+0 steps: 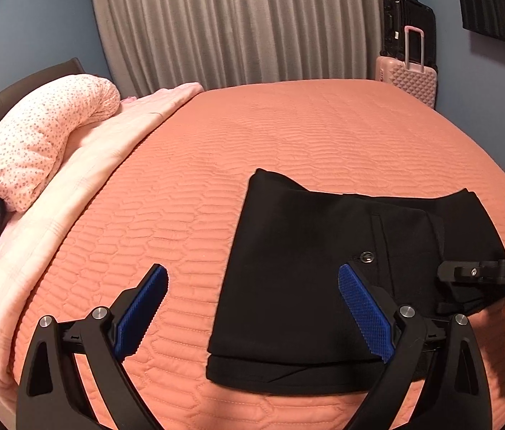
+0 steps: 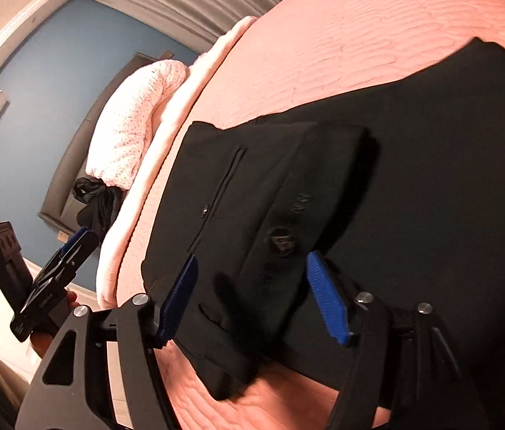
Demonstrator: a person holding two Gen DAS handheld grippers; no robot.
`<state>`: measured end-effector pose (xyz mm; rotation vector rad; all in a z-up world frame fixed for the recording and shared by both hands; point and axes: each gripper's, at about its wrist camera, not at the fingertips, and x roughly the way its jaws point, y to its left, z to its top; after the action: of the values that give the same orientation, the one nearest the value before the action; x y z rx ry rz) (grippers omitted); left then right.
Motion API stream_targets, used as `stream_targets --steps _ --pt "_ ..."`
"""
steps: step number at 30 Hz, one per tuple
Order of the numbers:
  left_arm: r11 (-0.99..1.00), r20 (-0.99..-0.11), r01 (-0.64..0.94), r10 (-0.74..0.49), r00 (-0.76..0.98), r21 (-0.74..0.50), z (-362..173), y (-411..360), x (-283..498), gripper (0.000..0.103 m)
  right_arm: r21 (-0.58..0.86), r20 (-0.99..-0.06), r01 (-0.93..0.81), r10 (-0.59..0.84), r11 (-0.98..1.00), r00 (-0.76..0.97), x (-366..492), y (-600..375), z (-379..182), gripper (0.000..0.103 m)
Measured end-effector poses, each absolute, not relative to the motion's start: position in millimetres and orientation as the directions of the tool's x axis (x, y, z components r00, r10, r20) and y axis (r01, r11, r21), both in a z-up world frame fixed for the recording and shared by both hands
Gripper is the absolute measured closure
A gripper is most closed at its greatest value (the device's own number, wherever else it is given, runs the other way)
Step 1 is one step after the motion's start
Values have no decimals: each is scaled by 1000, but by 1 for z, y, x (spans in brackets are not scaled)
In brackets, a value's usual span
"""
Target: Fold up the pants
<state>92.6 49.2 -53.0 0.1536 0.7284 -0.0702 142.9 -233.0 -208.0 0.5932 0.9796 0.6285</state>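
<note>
both hand-held grippers are hovering with jaws wide, gripping nothing: the left hand-held gripper [image 1: 252, 308] and right hand-held gripper [image 2: 252, 297] over folded black pants [image 1: 306, 251] lying on an orange bed [image 1: 288, 125].

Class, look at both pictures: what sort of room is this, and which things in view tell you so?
Most likely a bedroom: a bed with a quilted salmon cover, a pillow by the headboard, and curtains behind. A suitcase stands in the corner.

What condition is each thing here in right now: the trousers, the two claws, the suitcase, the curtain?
Pants: folded into a stack, lying on the bedspread.
Left gripper: open, holding nothing.
Right gripper: open, pants beneath, not pinched.
Pink suitcase: upright, handle extended.
Curtain: drawn shut.
</note>
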Motion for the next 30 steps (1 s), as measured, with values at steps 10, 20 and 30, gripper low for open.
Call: stream_targets --steps 10,20,30 --pt "984 -658 116 -1 753 132 -46 52 91 8 609 -583 -284 661 740 472 157 -245 -144 94" --pt "979 -691 155 -21 722 133 -67 23 104 8 375 -777 -106 375 921 506 138 -350 -187 85" --pt "969 -709 204 -47 704 138 -75 -3 111 8 551 -694 -70 503 832 515 109 -373 -187 51"
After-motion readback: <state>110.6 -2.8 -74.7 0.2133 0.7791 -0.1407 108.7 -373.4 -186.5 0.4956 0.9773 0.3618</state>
